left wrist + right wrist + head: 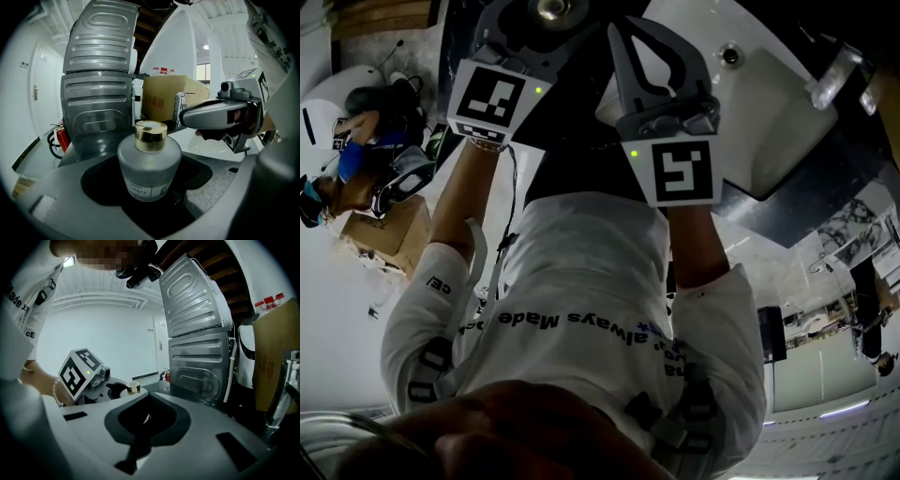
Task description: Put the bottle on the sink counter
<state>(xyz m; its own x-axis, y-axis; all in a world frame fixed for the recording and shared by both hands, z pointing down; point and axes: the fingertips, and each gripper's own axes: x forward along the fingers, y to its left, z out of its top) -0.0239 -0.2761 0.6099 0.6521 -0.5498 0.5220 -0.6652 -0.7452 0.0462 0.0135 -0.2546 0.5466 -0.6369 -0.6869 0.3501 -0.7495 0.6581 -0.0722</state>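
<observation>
One frosted bottle (149, 161) with a gold cap stands upright between the jaws of my left gripper (148, 185), which pinch its body. My right gripper (147, 416) is near it, jaws pressed together on nothing.

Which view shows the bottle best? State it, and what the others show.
The left gripper view: the frosted bottle fills the middle, gripped between the jaws, gold cap and label plain. The right gripper view shows only its gold cap, small and distant. The head view shows at most a round top at its upper edge.
</observation>
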